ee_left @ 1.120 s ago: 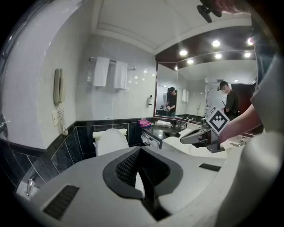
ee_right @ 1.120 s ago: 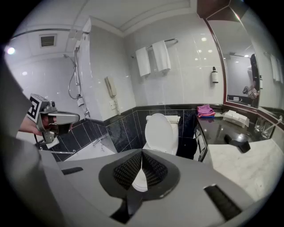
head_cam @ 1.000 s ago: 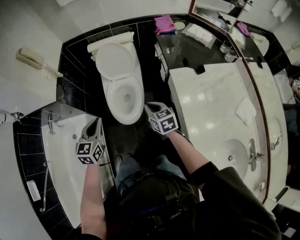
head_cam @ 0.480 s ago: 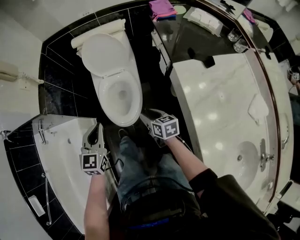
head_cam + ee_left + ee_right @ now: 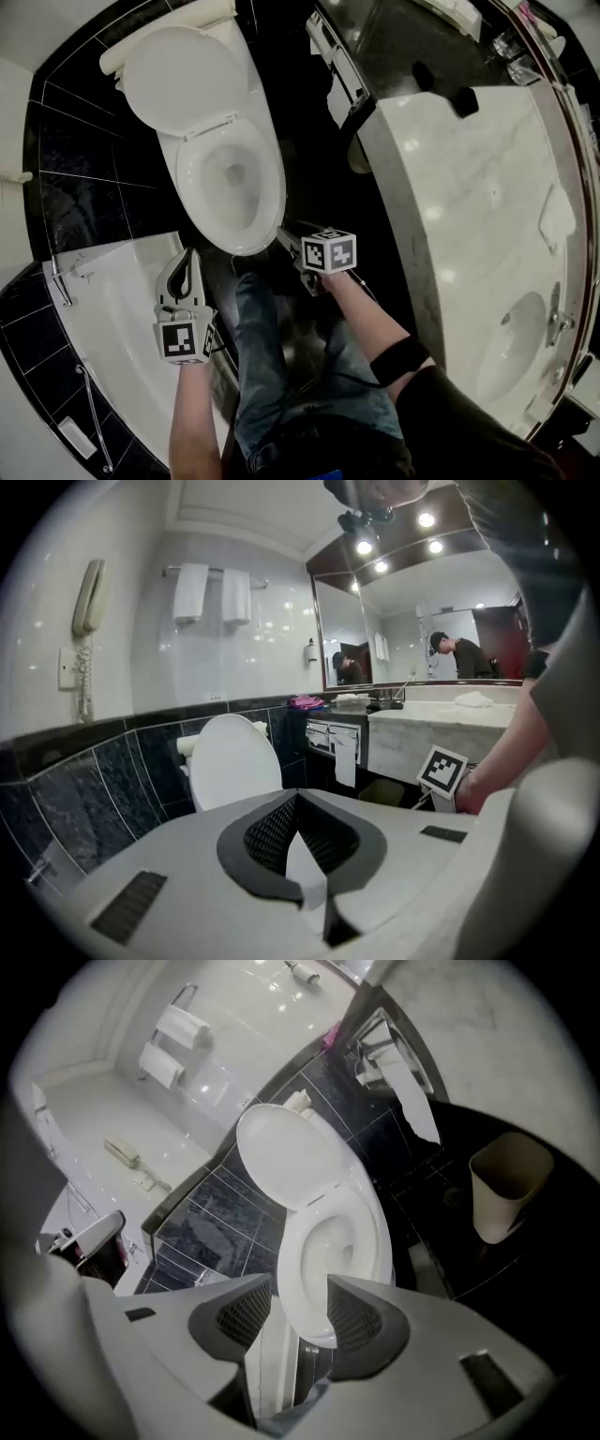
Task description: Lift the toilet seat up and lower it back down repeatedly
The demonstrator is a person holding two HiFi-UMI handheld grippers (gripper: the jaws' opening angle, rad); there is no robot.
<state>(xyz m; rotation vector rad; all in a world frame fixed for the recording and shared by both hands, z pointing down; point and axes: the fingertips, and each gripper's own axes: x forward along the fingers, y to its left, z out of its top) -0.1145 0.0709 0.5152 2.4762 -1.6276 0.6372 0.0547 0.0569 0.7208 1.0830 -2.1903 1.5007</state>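
Toilet seat (image 5: 169, 173) lies flat on the bowl (image 5: 230, 183), with the lid (image 5: 178, 75) tipped up behind it. The toilet backs onto a black-tiled wall (image 5: 75, 150) and stands on a glossy black floor (image 5: 309, 159).

We see the right gripper (image 5: 286, 239) just off the bowl's front rim. Its fingers are spread wide, have just been opening, and grip nothing. In its own view the rim shows through the gap, with neither finger pressed on it.

We see the left gripper (image 5: 190, 258) over the edge of the white bathtub (image 5: 112, 309) beside the toilet, fingers closed tip to tip and empty.

A white marble counter (image 5: 469, 206) runs along the right side with a sink (image 5: 511, 356) set in it. A paper strip (image 5: 412, 1101) hangs below it, and a pale waste bin (image 5: 506, 1185) sits on the floor nearby.

The left gripper view shows a wall phone (image 5: 87, 597), towels (image 5: 211, 592) hung high, and a big mirror (image 5: 422, 621) over the counter.
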